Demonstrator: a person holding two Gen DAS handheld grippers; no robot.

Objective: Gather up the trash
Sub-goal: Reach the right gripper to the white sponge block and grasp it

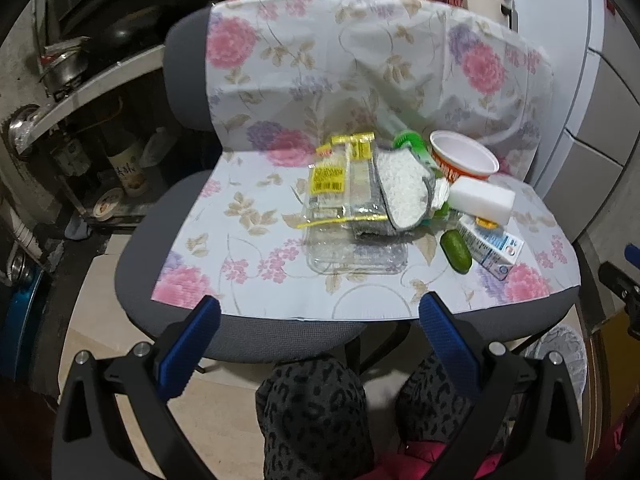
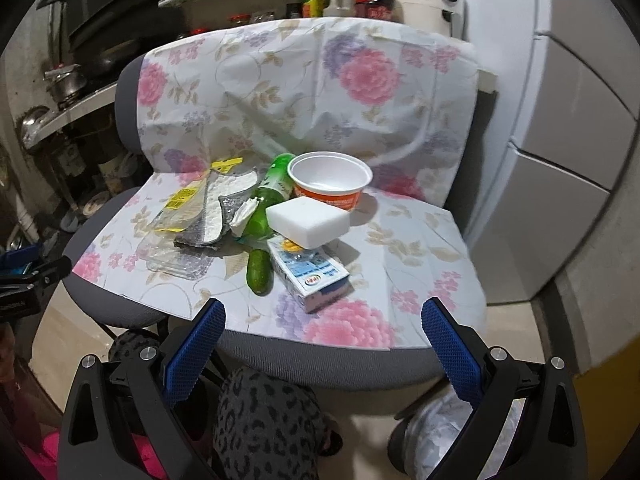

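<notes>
1. Trash lay heaped on a floral sheet [image 2: 400, 240] covering a grey chair [image 2: 320, 364]: a clear tray [image 1: 352, 252], a green bottle [image 2: 272, 196], a paper bowl [image 2: 330, 180], a white foam block [image 2: 308, 220], a carton [image 2: 312, 276] and a cucumber [image 2: 260, 272].
2. Left gripper [image 1: 320, 312] hovered before the seat, jaws spread wide, empty.
3. Right gripper [image 2: 324, 316] likewise gaped, holding nothing.

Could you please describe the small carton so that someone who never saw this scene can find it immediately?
Look at the gray office chair covered by a floral sheet; a pile of trash lies on its seat. At the pile's near edge lies the small drink carton, flat, partly under a white sponge block and beside a cucumber. It is the only blue-and-white printed box there.
</notes>
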